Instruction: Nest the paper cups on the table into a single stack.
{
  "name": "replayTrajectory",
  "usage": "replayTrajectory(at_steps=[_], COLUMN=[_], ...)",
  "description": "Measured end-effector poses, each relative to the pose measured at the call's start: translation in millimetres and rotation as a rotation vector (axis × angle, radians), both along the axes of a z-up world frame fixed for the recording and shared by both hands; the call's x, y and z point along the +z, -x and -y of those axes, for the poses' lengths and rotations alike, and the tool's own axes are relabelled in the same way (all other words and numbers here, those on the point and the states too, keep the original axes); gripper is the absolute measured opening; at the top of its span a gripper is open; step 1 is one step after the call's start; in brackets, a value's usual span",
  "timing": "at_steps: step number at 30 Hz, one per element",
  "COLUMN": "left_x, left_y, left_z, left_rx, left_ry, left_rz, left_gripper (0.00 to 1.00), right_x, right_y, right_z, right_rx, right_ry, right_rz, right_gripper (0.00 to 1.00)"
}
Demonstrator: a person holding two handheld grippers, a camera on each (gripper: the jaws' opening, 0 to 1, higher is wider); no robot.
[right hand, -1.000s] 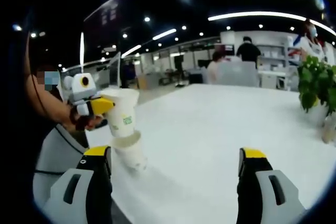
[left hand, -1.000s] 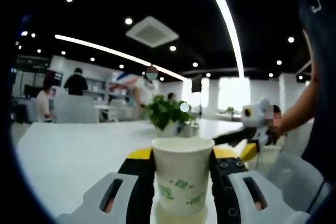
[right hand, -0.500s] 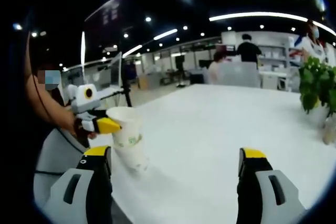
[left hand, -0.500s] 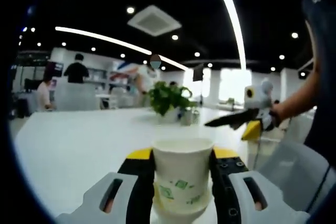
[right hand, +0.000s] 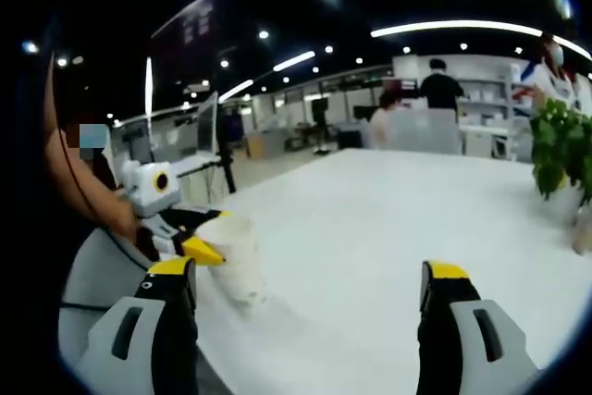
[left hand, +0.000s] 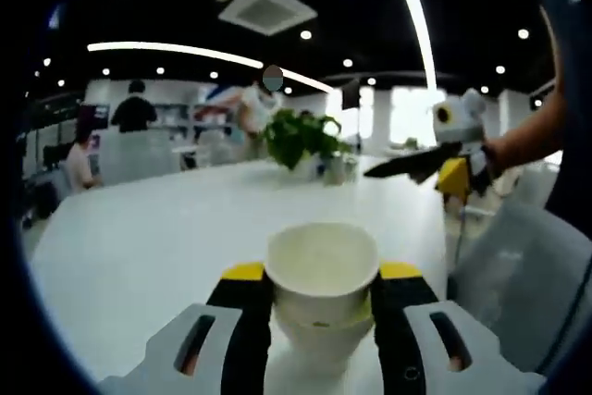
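Two cups show in our left gripper view: the upper paper cup (left hand: 321, 265) is clamped between our left gripper (left hand: 321, 307) jaws and pushed down into a lower cup (left hand: 319, 344), nesting them on the white table (left hand: 139, 247). In the right gripper view, our right gripper (right hand: 305, 321) hangs spread and empty, level above the table, beside the stack (right hand: 236, 261).

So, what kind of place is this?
Probably an open office or lab: a long white table, ceiling light strips, shelves with people standing at the back, and a potted plant.
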State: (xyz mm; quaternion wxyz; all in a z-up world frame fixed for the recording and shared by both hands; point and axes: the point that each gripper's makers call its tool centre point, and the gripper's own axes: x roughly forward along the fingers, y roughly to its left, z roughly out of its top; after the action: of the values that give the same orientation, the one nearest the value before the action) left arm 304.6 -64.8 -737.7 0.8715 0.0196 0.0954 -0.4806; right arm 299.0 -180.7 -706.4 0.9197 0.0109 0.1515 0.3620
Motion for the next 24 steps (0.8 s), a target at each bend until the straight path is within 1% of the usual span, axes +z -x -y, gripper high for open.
replayTrajectory(at_steps=[2, 6, 9, 11, 13, 14, 15, 16, 17, 18, 19, 20, 21, 22, 23, 24], left_x=[0.0, 0.1, 0.0, 0.8, 1.3, 2.2, 4.9, 12.6, 15.2, 24.5, 26.8, 40.6, 46.4, 54.5, 57.0, 66.4], left_y=[0.0, -0.2, 0.2, 2.4, 4.2, 2.6, 1.3, -2.1, -3.2, -5.7, -6.1, -10.2, -12.6, -16.0, -16.7, -20.3], left_z=[3, 3, 3, 5, 7, 7, 7, 7, 7, 7, 7, 4, 1, -3, -4, -11], left_rx=[-0.010, -0.008, -0.010, -0.025, -0.045, -0.044, -0.044, -0.032, -0.028, -0.025, -0.025, -0.020, -0.010, 0.000, 0.001, 0.013], left_ry=[-0.035, -0.037, -0.034, -0.024, -0.033, -0.037, -0.031, 0.001, 0.013, 0.062, 0.072, 0.113, 0.127, 0.155, 0.159, 0.178], left_rz=[0.017, 0.007, -0.005, -0.022, -0.016, -0.010, -0.006, -0.001, -0.002, -0.015, -0.017, -0.006, -0.003, -0.007, -0.006, -0.001], left_gripper=[0.40, 0.41, 0.44, 0.52, 0.64, 0.73, 0.79, 0.83, 0.87, 0.89, 0.91, 0.95, 0.97, 0.98, 0.98, 0.98], right_x=[-0.8, -0.1, 0.2, -0.2, 0.4, 0.9, 1.2, 2.6, 3.7, 4.7, 5.7, 6.5, 7.8, 9.5, 9.8, 11.8], right_y=[0, 0, -1, -1, -1, -2, -3, -4, -4, -5, -6, -6, -7, -7, -8, -10], right_z=[-1, -4, -4, -2, -2, -2, -1, -1, 0, -1, -1, -1, -2, -2, -2, 0], right_rx=[0.002, 0.008, 0.010, 0.009, 0.009, 0.009, 0.008, 0.005, 0.004, 0.004, 0.004, 0.005, 0.005, 0.005, 0.005, 0.002], right_ry=[-0.002, -0.005, -0.006, -0.006, -0.005, -0.004, -0.004, -0.007, -0.008, -0.008, -0.008, -0.007, -0.006, -0.007, -0.007, -0.008], right_rz=[0.000, 0.001, 0.001, 0.000, 0.001, 0.002, 0.004, 0.009, 0.012, 0.014, 0.015, 0.018, 0.022, 0.026, 0.027, 0.035], right_gripper=[1.00, 1.00, 1.00, 1.00, 1.00, 1.00, 1.00, 1.00, 1.00, 1.00, 1.00, 1.00, 1.00, 1.00, 1.00, 1.00])
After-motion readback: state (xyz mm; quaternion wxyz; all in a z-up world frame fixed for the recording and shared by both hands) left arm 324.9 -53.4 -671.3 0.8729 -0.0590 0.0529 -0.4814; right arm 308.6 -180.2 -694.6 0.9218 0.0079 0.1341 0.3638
